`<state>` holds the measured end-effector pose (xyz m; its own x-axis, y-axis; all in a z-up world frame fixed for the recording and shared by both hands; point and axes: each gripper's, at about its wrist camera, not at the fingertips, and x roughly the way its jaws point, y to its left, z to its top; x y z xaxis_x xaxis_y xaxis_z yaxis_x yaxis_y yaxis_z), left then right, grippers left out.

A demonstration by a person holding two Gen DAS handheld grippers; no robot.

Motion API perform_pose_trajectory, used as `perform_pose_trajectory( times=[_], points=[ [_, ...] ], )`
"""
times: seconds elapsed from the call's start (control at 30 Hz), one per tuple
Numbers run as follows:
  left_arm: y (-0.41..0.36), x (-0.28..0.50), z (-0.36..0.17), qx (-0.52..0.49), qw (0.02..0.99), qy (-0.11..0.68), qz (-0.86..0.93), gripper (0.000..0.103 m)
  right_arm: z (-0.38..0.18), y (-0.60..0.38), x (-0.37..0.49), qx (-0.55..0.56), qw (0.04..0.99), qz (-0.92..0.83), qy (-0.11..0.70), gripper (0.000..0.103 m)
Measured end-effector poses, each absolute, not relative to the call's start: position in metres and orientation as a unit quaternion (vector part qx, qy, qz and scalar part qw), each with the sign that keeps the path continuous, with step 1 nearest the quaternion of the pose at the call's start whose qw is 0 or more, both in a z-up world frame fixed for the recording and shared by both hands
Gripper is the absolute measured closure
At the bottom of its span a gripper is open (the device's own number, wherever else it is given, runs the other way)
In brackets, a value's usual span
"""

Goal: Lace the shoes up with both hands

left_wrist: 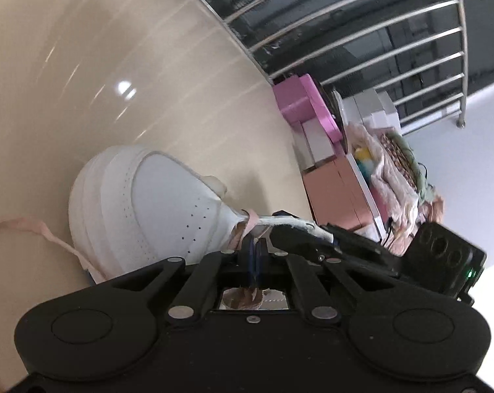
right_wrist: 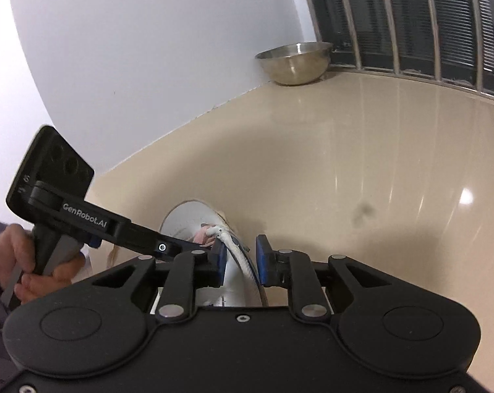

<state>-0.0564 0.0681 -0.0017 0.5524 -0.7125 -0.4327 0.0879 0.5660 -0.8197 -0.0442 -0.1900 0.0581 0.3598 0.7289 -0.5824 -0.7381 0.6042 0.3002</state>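
left gripper [left_wrist: 255, 255] — we see its blue pads pressed together on the pink lace [left_wrist: 247, 226] at the shoe's throat | right gripper [right_wrist: 241, 258] — jaws spread, the white lace [right_wrist: 237, 249] passing between, not pinched | white shoe [left_wrist: 142, 203] lying on the beige floor [left_wrist: 116, 65] | steel bowl [right_wrist: 294, 62] by the wall

A: How does the left gripper [left_wrist: 255, 255] stand?

B: Its blue pads [left_wrist: 261, 253] are pressed together, with a pink lace [left_wrist: 247, 227] pinched at the tips.

A: And the right gripper [right_wrist: 241, 260]?

B: Jaws apart, a gap between the blue pads [right_wrist: 263, 258]; a white cord [right_wrist: 238, 255] runs through the gap, not pressed.

A: Any hand visible?

B: The person's left hand [right_wrist: 16, 262], fingers wrapped around the left gripper's handle, seen from the right wrist camera.
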Motion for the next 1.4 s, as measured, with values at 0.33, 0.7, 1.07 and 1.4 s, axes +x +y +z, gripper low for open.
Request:
perform_pose_trajectory(
  times=[0.33,0.7,1.07,1.4],
  points=[
    [0.069,-0.061,-0.002,-0.435,0.774,0.415,-0.198,0.099,0.054,-0.191,-0.043,0.03,0.829,0.43,0.355,0.083],
    [0.063,-0.053,0.001,-0.432,0.761,0.454,-0.165,0.099,0.05,-0.188,-0.046,0.061,0.841,0.402,0.357,0.083],
    [0.061,-0.051,0.0,-0.446,0.755,0.453,-0.161,0.099,0.05,-0.188,-0.053,0.062,0.851,0.384,0.352,0.083],
    [0.042,-0.05,0.013,-0.359,0.808,0.428,-0.189,0.1,0.05,-0.192,-0.053,0.079,0.847,0.384,0.36,0.08]
  ],
)
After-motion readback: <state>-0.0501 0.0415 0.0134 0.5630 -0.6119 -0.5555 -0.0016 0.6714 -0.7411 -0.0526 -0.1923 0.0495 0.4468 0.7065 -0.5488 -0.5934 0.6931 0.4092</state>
